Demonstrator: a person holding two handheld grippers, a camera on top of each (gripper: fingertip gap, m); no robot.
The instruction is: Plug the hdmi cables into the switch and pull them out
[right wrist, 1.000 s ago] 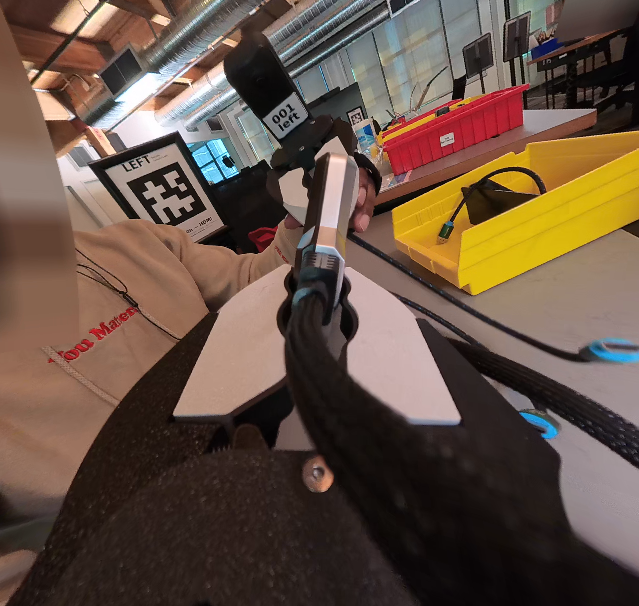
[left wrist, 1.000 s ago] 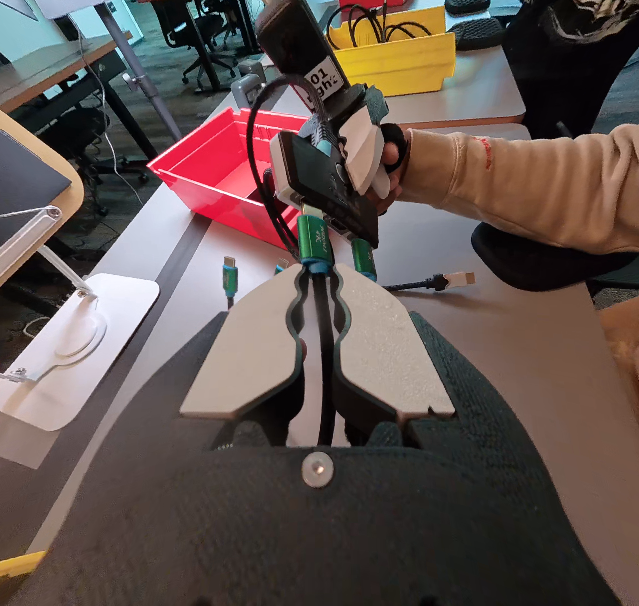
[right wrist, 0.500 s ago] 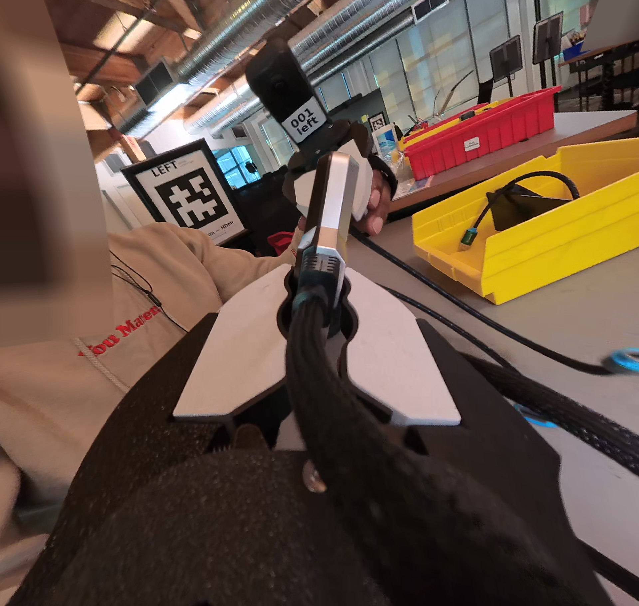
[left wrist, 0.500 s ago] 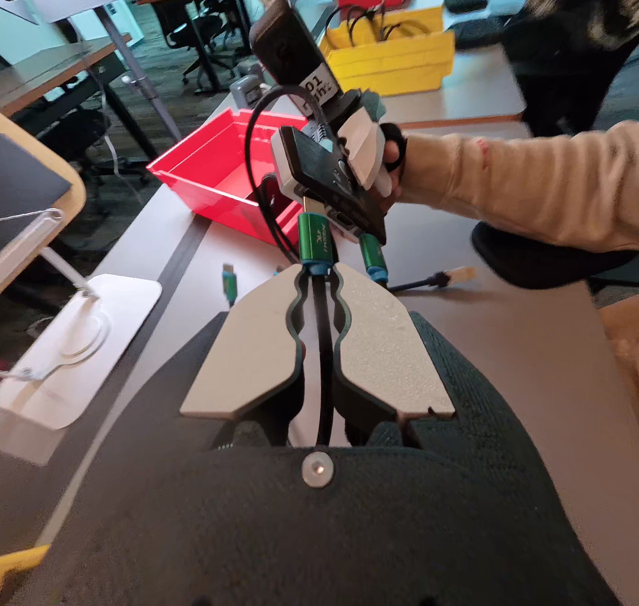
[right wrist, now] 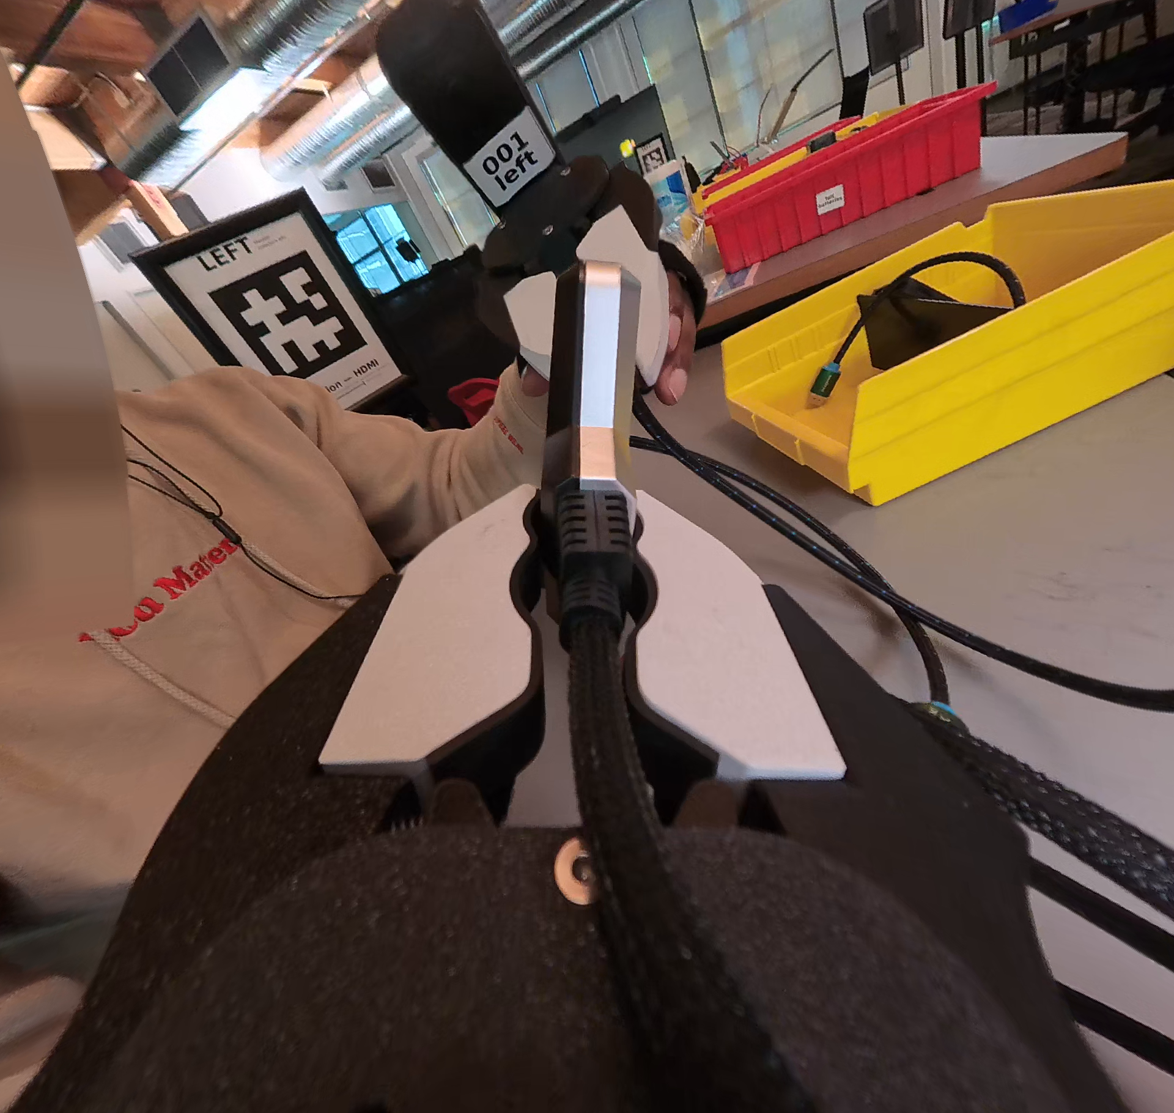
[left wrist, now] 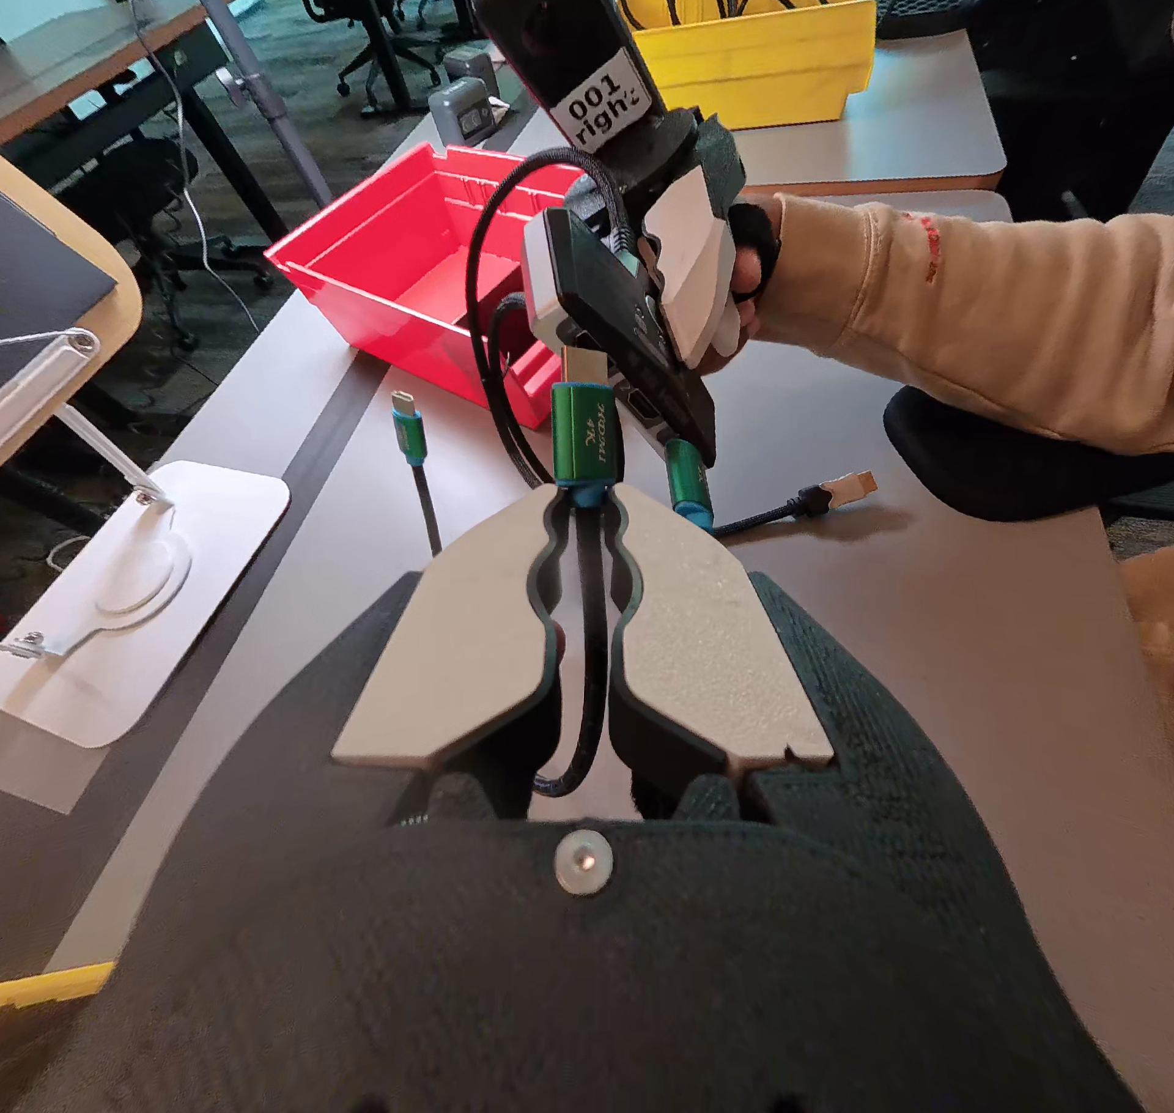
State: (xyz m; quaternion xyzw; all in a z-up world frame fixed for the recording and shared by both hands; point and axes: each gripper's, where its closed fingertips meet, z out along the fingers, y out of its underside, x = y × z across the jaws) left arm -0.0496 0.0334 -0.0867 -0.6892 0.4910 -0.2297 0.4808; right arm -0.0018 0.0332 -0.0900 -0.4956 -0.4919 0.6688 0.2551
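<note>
My left gripper (left wrist: 584,498) is shut on a black braided cable just behind its green HDMI plug (left wrist: 584,434). The plug's bare metal tip (left wrist: 581,366) shows and meets the lower edge of the black and silver switch (left wrist: 610,301). My right gripper (right wrist: 584,504) is shut on the switch (right wrist: 591,383) at its ribbed cable end and holds it in the air. The right gripper also shows in the left wrist view (left wrist: 686,269). A second green plug (left wrist: 689,479) sits in the switch's lower end.
A red bin (left wrist: 406,256) stands behind the switch, with a yellow bin (left wrist: 762,59) of cables farther back. Loose cable plugs (left wrist: 406,428) (left wrist: 845,485) lie on the grey table. A white stand base (left wrist: 127,587) is at the left. Another yellow bin (right wrist: 953,396) and black cables (right wrist: 826,542) are at the right. The grippers' ends are close to 6 centimetres from one another.
The switch has shifted and tilted a little in the right gripper. Slightly more of the green plug's metal tip shows than a second ago. Both grips are unchanged.
</note>
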